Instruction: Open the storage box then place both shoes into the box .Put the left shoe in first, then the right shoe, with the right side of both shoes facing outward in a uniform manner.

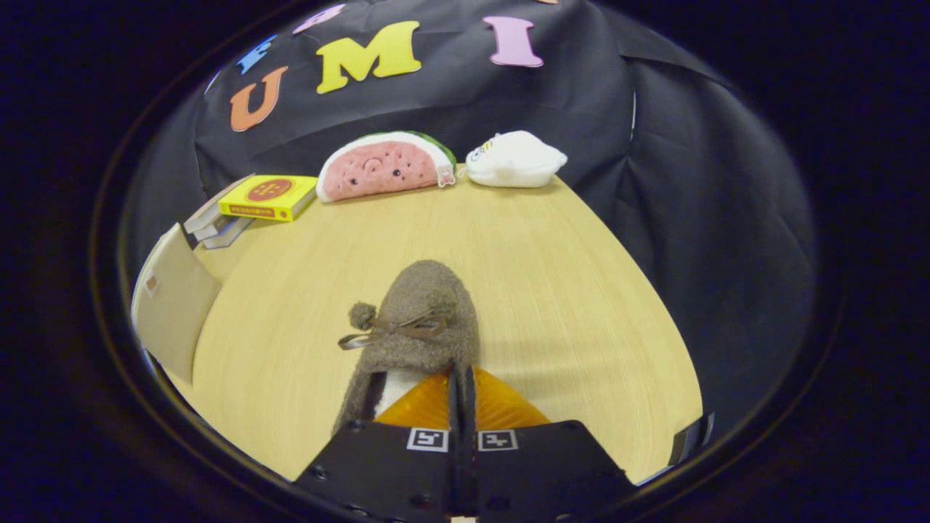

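Brown fleece was what your tool (459, 392) had between its fingers: a fuzzy slipper-type shoe (421, 319) with a thin ribbon bow (396, 328) and a small pom-pom (361, 315) on its upper. You held the fingers pressed nearly together, with only a narrow slit left, and they pinched the shoe's rim on the right side of its opening; the pale lining (399, 385) showed just left of them. The shoe pointed away from you, toe forward, over the light wood table (567, 290); whether its sole was touching the table or lifted off it, I could not tell. Off to your left, at the table's edge, stood a pale beige panel (171, 305), tilted, which looked like part of the storage box, though too little of it showed to say which part. Beyond the shoe, along the far edge of the table, you had a yellow box (269, 197) lying on top of a few grey flat items (214, 225), then a watermelon-slice plush (385, 167), then a white plush (514, 160) just beside it. All of these lay well apart from the shoe. Black cloth (654, 160) closed off the booth behind and to the right of the table.
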Available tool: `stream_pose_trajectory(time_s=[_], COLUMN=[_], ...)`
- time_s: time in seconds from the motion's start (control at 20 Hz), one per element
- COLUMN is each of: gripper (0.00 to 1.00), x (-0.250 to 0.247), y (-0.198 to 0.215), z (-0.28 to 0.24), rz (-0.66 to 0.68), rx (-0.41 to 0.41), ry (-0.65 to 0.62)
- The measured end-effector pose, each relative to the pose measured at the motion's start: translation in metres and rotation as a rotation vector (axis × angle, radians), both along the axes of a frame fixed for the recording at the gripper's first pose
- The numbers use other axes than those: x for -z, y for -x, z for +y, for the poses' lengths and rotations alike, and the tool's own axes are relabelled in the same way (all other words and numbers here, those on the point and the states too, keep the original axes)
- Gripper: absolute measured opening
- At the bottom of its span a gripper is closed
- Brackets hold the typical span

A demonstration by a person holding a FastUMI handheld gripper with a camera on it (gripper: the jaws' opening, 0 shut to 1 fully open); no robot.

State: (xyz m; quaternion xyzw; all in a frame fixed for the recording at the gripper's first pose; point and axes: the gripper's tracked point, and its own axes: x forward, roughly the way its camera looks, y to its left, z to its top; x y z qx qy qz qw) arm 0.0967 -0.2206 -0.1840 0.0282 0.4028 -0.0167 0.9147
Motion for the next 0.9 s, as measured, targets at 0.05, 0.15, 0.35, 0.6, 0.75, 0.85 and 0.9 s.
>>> stream_pose_trajectory(time_s=[0.05,0.15,0.35,0.6,0.75,0.85,0.9], gripper=[0.00,0.00,0.00,0.00,0.00,0.00,0.00], x=[0.000,-0.003,-0.006,-0.021,-0.036,-0.054,-0.066], y=[0.000,0.001,0.002,0.016,0.021,0.023,0.025], z=[0.000,0.000,0.010,0.025,0.044,0.067,0.084], rz=[-0.010,-0.017,-0.015,-0.036,-0.055,-0.080,-0.095], rx=[0.003,0.014,0.030,0.026,0.011,-0.014,-0.033], ry=[-0.005,-0.022,-0.102,-0.150,-0.144,-0.136,-0.137])
